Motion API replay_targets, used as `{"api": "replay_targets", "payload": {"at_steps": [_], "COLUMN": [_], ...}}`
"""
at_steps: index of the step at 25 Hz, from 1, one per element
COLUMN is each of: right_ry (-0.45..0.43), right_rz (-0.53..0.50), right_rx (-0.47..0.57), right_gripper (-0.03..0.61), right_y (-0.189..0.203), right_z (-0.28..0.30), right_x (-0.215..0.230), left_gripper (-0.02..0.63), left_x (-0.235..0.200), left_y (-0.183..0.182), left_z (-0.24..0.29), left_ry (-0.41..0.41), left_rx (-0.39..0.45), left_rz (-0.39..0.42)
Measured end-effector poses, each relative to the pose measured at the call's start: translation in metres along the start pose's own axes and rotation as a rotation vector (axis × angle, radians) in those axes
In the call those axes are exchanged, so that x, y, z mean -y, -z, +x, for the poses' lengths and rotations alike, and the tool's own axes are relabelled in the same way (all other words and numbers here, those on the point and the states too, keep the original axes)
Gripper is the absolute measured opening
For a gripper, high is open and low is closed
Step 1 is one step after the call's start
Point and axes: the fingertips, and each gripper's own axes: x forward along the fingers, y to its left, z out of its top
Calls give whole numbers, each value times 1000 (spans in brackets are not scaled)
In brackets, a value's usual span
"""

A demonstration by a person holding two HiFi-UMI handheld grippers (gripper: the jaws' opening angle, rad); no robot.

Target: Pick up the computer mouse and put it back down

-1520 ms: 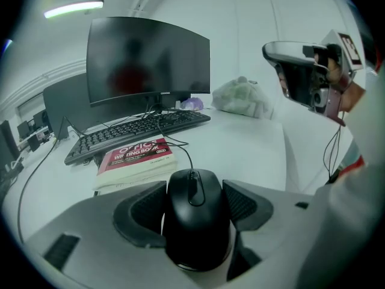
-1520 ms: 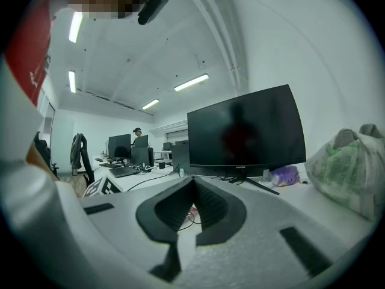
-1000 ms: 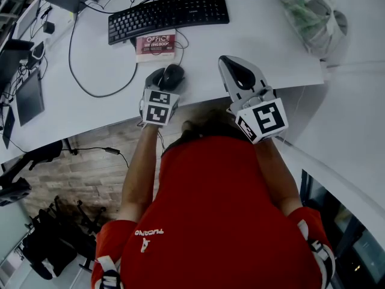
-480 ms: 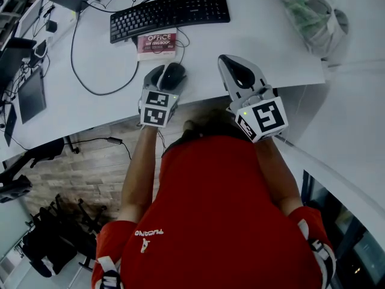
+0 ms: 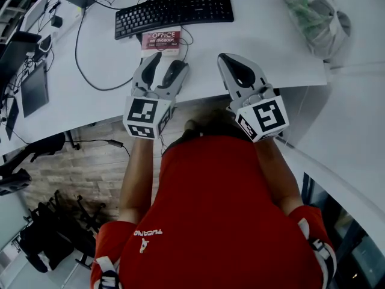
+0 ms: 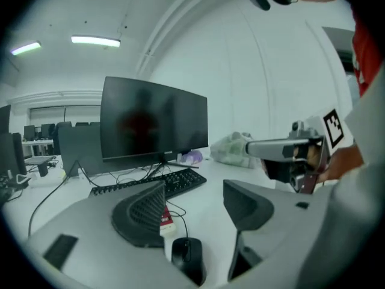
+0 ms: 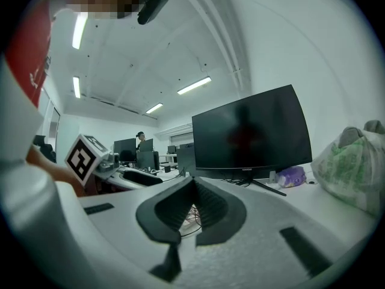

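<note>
Head view: found the black computer mouse (image 5: pixel 173 74) lying on the white table (image 5: pixel 108 53) close to its front edge, just in front of a red and white book (image 5: pixel 161 41) and a black keyboard (image 5: pixel 174 12). Saw the left hand-held gripper (image 5: pixel 167 65) with jaws spread, one on each side of the mouse. Saw the right hand-held gripper (image 5: pixel 227 61) over the same edge, further right and apart from the mouse, jaws pressed together. Noted a crumpled clear plastic bag (image 5: pixel 313 17) towards the far right corner.

Left gripper view: found the jaws wide apart and the mouse (image 6: pixel 187 254) flat on the table, low between them. Made out the keyboard (image 6: pixel 156 184) beyond it and a dark monitor (image 6: pixel 153 122) behind.

Right gripper view: found the jaws closed against each other, empty. Saw the monitor (image 7: pixel 249 131) and the bag (image 7: pixel 349 167) past them.
</note>
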Motion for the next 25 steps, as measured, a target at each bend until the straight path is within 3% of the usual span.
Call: {"api": "replay_targets", "payload": {"at_steps": [4,8,20,25], "right_ry": [-11,-18,-44,-53], "right_rz": [-4,-10,-28,-35], "right_rx": [12,21,66,78], "right_gripper": [5,5,5,5], "right_y": [-5,-10,-30,-35], "right_z": [-2,-5,-15,-17], "right_x": [-4,-8,-23,-30], "left_gripper": [283,219,52,20], "left_x": [3,4,15,18], "left_y": [-40,-71,-101,-102], "left_z": [-20,-40,-75,-81], "left_ry": [-17,-59,-110,-114], "left_rx": [128,221,307,324], "left_rz": [5,11,23,16]}}
